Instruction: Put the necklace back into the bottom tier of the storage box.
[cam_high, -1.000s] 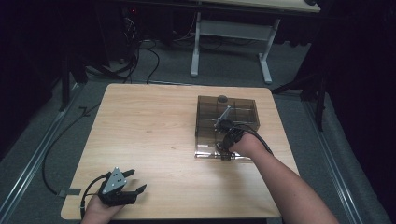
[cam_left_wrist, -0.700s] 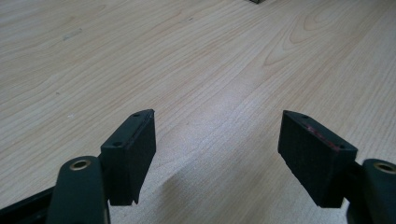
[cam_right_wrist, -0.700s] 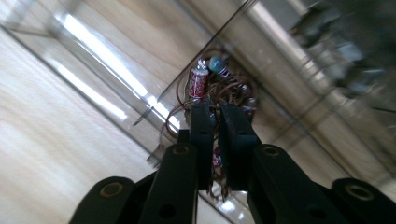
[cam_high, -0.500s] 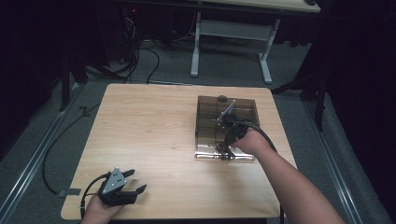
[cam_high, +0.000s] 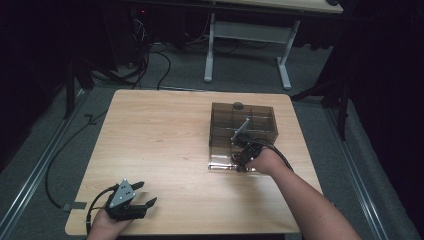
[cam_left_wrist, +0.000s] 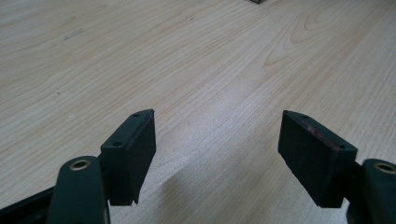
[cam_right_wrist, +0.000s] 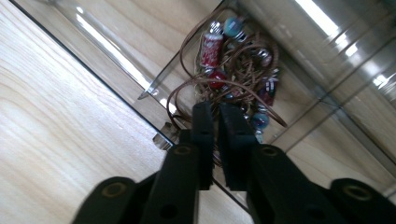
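One beaded cord bracelet (cam_right_wrist: 236, 70) lies on clear tray (cam_right_wrist: 116, 60) before smoked organiser box (cam_high: 243, 127). Right gripper (cam_right_wrist: 215, 112) jaws just parted slightly, cord strands between pads, grip uncertain; likely release. Left gripper (cam_high: 131, 200) idle, jaws wide, empty.

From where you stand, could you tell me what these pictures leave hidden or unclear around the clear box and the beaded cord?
- Whether the right gripper actually pinches the beaded cord: right gripper view, its narrowly parted jaws cover the contact.
- Beaded cord in the high view: too small, behind the right hand.
- Dark knob on the clear box: too small to identify.
- Clear box in the left gripper view: cut off by the top edge.
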